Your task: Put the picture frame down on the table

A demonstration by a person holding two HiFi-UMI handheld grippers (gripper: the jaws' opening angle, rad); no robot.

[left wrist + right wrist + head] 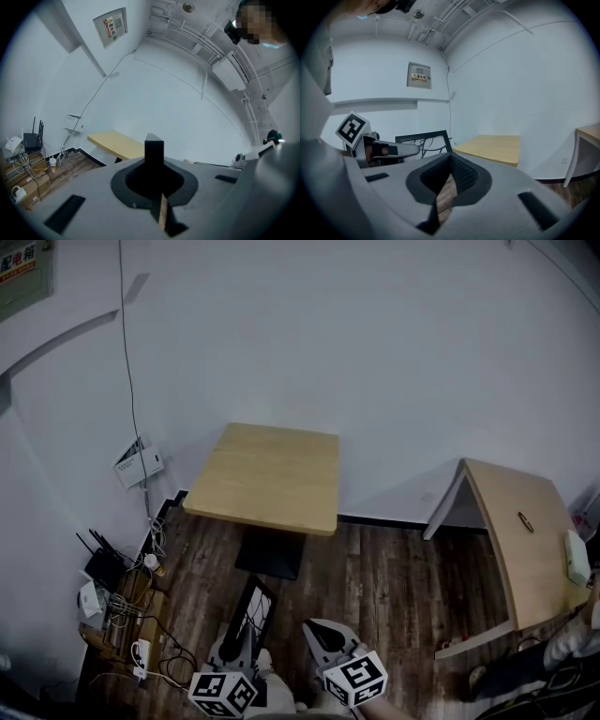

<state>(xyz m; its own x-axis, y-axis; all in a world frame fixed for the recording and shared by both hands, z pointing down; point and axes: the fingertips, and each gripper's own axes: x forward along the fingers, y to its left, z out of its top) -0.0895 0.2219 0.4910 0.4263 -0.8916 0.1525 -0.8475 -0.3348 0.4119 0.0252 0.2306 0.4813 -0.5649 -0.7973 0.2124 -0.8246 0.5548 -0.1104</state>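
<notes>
The left gripper (234,641) pinches the black picture frame (255,607) by its edge, above the wooden floor (394,587) before the table (267,474), while the right gripper (312,626) beside it has jaws pressed together, empty.

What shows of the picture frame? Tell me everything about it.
The picture frame is a thin black rectangle with curving lines showing inside its border. It stands on edge, tilted, in the air above the dark wooden floor, short of the light wooden table. The left gripper is shut on its lower part; nothing else touches it.
</notes>
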